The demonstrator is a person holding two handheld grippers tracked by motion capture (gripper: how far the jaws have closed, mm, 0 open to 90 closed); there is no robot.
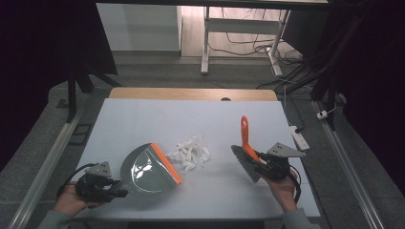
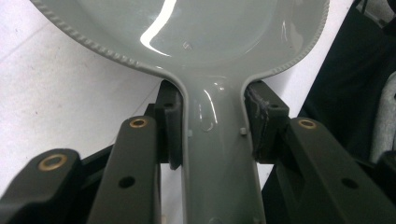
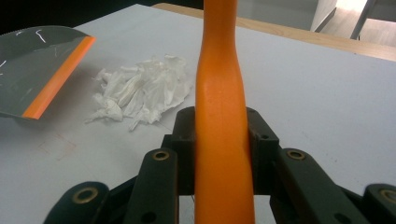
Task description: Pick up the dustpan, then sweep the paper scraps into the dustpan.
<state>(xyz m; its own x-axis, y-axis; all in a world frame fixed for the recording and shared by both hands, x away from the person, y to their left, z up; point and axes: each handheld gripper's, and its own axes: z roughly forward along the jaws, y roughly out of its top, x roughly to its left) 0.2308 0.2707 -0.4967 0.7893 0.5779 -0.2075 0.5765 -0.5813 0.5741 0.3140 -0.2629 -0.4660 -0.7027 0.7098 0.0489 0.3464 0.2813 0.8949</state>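
Left gripper point(image 2: 212, 130): both jaws are pressed against the sides of the grey handle of the dustpan point(image 2: 187, 28), one pad on each flank, the handle running straight up between them. From above, this gripper point(image 1: 117, 191) sits at the near left corner of the table, held in the person's left hand point(image 1: 71, 200). The dustpan point(image 1: 148, 169) extends from it toward the right and far side, its orange lip point(image 1: 166, 162) facing the middle of the table. The pan's inside is glossy and shows a light reflection.

Right gripper point(image 3: 219, 135): both jaws are clamped on the orange handle of the hand brush point(image 3: 222, 116), which rises between them and out of the top of that view. From above, this gripper point(image 1: 258, 160) is at the near right of the table, held in the person's right hand point(image 1: 284, 188). The brush point(image 1: 246, 138) stands nearly upright, handle pointing to the far side, its dark bristle head point(image 1: 246, 164) low near the table surface; whether the bristles touch the surface cannot be told.

Between the two tools, just right of the orange lip, lies a loose pile of crumpled white paper scraps point(image 1: 191, 152). In the right gripper view the scraps point(image 3: 140, 88) rest on the white table top point(image 3: 327, 102), close to the lip point(image 3: 58, 77) but apart from it.

The white table top point(image 1: 143, 119) covers a wooden table whose far edge point(image 1: 191, 93) shows beyond it.
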